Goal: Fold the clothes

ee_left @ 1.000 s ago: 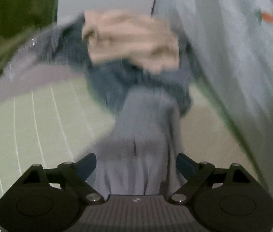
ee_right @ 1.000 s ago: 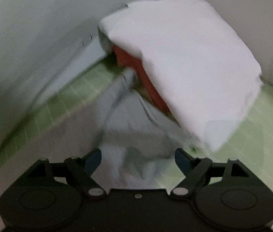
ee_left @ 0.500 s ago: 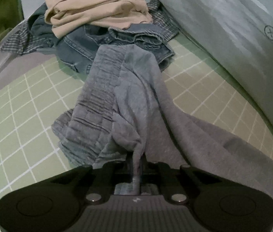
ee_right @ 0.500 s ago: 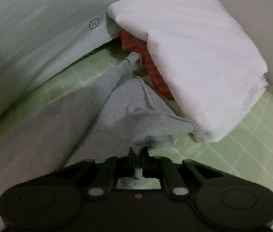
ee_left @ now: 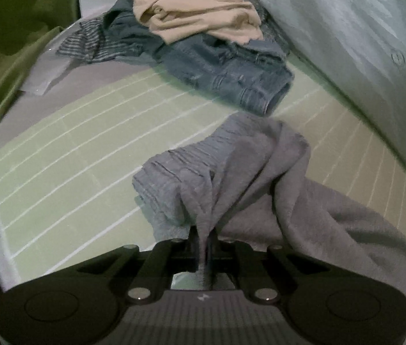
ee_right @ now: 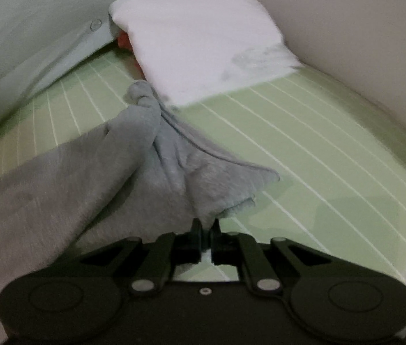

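Gripping opposite ends of a grey garment (ee_left: 240,172), the left hand-held gripper (ee_left: 204,237) and right hand-held gripper (ee_right: 207,227), both clamped on cloth, stretch it over the green gridded mat (ee_left: 73,149), apparently to flatten it for folding.

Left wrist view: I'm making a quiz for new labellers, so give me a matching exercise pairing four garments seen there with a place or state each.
Things:
1. grey sweatpants
2. beige top
3. blue jeans
4. striped garment

Places or states:
A. sticks out at the left edge of the far pile
B. pinched in the shut left gripper
C. lies on top of the far pile
D. under the beige top, reaching onto the green grid mat

Pairs: 1-B, 2-C, 3-D, 4-A
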A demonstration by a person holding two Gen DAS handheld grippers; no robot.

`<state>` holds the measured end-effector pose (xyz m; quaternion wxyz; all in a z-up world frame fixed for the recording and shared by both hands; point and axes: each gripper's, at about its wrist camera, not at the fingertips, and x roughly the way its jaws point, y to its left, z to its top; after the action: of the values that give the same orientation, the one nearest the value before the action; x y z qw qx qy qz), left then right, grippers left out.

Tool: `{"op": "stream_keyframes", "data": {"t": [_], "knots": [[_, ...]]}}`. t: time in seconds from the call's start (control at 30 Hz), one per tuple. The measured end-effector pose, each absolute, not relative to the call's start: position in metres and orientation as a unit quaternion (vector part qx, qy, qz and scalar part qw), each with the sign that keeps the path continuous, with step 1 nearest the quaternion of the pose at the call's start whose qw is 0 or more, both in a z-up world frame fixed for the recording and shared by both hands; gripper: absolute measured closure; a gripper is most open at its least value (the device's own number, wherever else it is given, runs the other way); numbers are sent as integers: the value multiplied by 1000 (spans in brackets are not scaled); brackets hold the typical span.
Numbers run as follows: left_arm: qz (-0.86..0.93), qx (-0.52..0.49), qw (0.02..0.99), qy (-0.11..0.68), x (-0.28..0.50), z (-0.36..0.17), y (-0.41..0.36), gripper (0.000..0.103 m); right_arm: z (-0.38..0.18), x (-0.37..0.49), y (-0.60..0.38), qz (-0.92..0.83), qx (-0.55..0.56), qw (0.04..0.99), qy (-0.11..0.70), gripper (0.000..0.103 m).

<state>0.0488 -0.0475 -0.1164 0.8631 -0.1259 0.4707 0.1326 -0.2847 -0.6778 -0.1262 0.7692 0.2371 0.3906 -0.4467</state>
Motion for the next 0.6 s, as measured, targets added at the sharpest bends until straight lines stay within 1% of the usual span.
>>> {"op": "stream_keyframes", "data": {"t": [0.03,0.07,0.13,0.17,0.2,0.23,0.27,0.3,0.33,0.4,0.43,0.57,0.6], "knots": [[128,-123,864,471,43,-116,-47,95,-127,-291,-672,-444,227,771,396,97],[121,-123,864,472,38,-116,-47,92,-126,-294,-668,-442,223,772,397,97],[112,-118,867,470,33,-110,-50,89,-123,-297,-664,-441,217,774,399,93],[109,-115,870,467,30,-106,-53,84,-122,-299,-661,-440,214,775,400,91],[102,-111,875,460,29,-100,-58,80,-117,-299,-660,-442,208,778,396,82],[95,-107,880,453,27,-95,-63,73,-110,-297,-657,-447,196,782,388,65],[88,-103,885,446,26,-89,-68,68,-103,-294,-653,-452,177,789,377,54],[80,-99,890,439,24,-84,-73,66,-95,-291,-648,-456,158,796,365,32],[67,-96,894,433,24,-81,-79,65,-87,-286,-643,-460,142,804,351,20],[35,-91,900,425,25,-78,-93,65,-75,-277,-636,-459,125,818,325,19],[22,-92,899,427,27,-80,-99,65,-71,-271,-635,-446,136,825,319,19],[-4,-104,883,459,43,-101,-124,65,-86,-245,-642,-398,226,826,328,19],[-5,-112,877,467,46,-107,-127,65,-94,-239,-646,-396,252,818,334,21]]}}
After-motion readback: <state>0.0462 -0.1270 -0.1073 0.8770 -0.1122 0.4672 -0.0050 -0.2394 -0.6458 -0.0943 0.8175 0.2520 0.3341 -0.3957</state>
